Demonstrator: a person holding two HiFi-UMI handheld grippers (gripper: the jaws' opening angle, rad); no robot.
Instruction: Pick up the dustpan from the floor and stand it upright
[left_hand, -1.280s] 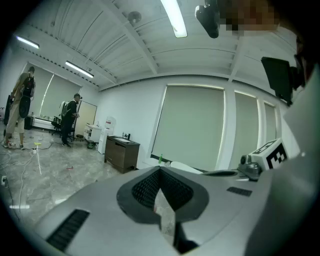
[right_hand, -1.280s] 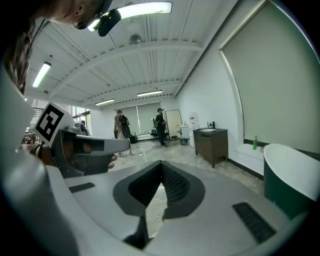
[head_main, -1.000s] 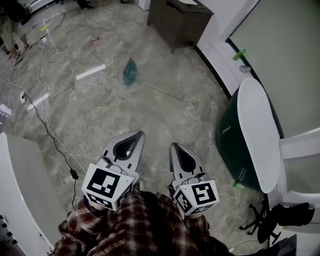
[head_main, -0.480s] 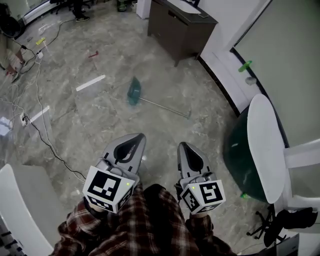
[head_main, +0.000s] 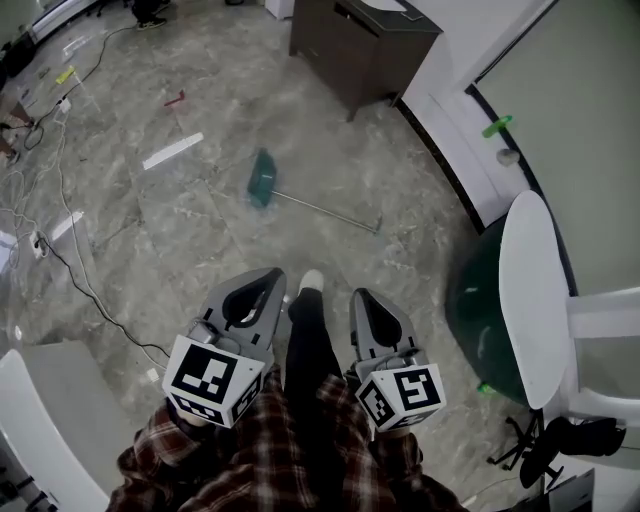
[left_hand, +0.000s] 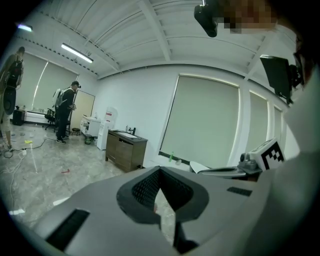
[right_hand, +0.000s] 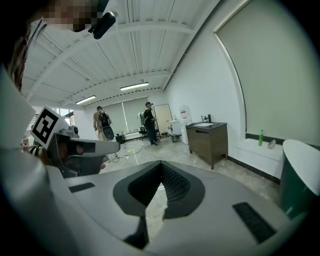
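The grey stone floor fills most of the head view. On the right is a white wall with a big pale window blind. Below it sits a big dark green thing with a white top. I cannot tell what it is. A dark brown cabinet stands by the wall at the top of the view.

At the bottom are the person's checked sleeves. One leg in black trousers reaches out between the two tools. Its white shoe is on the floor.

The left tool and the right tool are side by side, one on each side of the leg. Both point ahead and a bit down. The left tool's jaws are pressed together at the tips, with nothing in them. The right tool's jaws are pressed together too and hold nothing.

The dustpan lies flat on the floor, well ahead of both tools and touching neither. Its blue-green pan is at the left. Its long thin handle runs out to the right, toward the green thing.

A white strip lies on the floor near the pan. A small green bottle is on the window ledge. In the right gripper view, two people stand far off in the room.
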